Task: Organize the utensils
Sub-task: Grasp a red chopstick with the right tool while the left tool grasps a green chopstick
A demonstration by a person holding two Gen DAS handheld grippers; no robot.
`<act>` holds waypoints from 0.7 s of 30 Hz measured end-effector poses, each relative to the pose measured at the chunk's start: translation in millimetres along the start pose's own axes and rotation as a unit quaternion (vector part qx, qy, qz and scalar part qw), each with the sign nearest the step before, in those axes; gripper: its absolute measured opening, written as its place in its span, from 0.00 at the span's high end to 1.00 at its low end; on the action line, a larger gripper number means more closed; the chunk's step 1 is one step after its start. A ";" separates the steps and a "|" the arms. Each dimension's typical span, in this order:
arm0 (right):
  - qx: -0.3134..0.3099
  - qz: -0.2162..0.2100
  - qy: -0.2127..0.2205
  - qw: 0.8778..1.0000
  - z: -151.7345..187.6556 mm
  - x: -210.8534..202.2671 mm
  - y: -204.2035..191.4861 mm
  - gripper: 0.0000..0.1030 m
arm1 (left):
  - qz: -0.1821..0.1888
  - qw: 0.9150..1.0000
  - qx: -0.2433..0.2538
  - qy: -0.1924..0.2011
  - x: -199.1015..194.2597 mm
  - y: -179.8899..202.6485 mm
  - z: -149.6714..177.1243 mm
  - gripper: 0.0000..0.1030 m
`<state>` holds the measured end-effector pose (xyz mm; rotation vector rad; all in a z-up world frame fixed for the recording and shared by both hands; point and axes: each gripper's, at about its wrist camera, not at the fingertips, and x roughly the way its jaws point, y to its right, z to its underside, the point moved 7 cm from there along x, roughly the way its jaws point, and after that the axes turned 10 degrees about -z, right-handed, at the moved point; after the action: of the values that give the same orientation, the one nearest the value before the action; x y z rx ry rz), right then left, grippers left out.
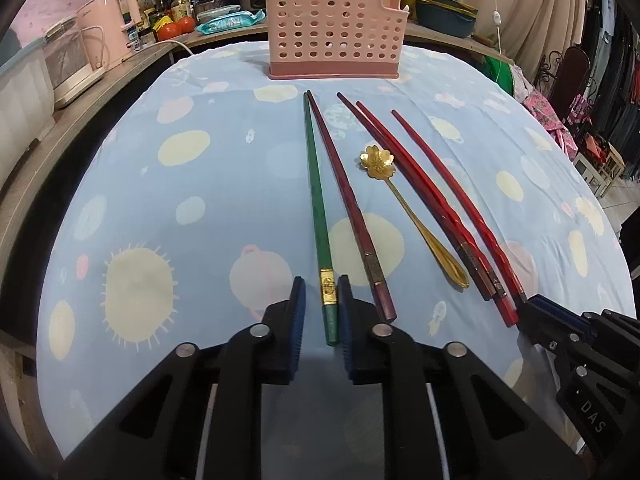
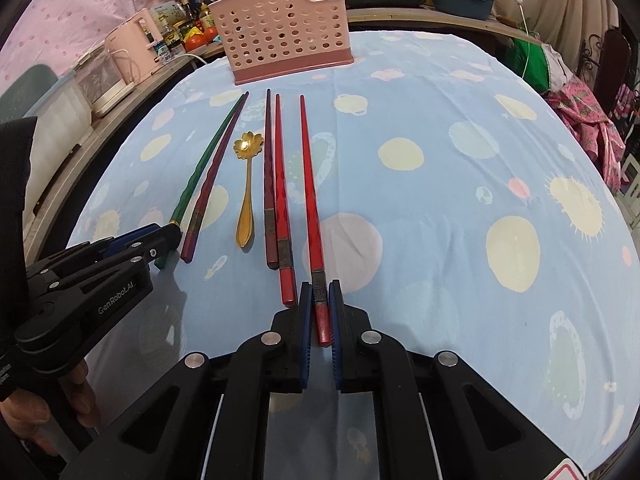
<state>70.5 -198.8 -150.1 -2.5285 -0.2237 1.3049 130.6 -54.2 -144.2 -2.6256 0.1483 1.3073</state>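
A counter covered in a pale blue cloth (image 1: 168, 216) printed with planets and suns carries a row of utensils lying lengthwise, thick ends toward the viewer; a pink perforated utensil holder (image 1: 334, 26) stands upright at the far edge, well apart from them.

The left hand-held gripper (image 1: 322, 308) sits low at the thick end of the green chopstick (image 1: 316, 208), its pads narrowly parted on either side with a sliver of gap showing — not yet clamped. The right hand-held gripper (image 2: 320, 312) has its pads drawn close against the end of the outermost red chopstick (image 2: 309, 184); whether it truly pinches it cannot be told.

Likely risks: each grip is at the very end of a long, slim stick, so the tip may sag or swivel on lifting; the left pad lies just beside the dark red chopstick (image 1: 344, 200) and could nudge it; a drooping tip might catch on the holder's rim.

Count: five chopsticks — one green, one dark red, a touching pair (image 1: 420, 184), one bright red; one gold flower-bowled spoon (image 1: 404, 204); one holder.
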 end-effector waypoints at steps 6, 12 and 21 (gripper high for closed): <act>-0.004 -0.003 0.002 1.000 3.4 -3.3 0.9 0.93 | -0.006 1.000 -0.005 -0.010 -1.2 -2.1 2.0 0.93; 0.005 -0.010 0.007 1.000 5.3 -7.5 2.8 0.93 | -0.009 1.000 0.000 -0.012 -4.5 -1.9 4.6 0.93; 0.007 -0.007 0.021 1.000 0.4 -16.2 3.3 0.93 | -0.004 1.000 -0.005 -0.015 -6.1 -4.1 4.7 0.93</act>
<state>60.8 -206.2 -138.9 -2.5355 -0.2222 1.2414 124.0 -49.2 -141.6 -2.6109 0.1277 1.3464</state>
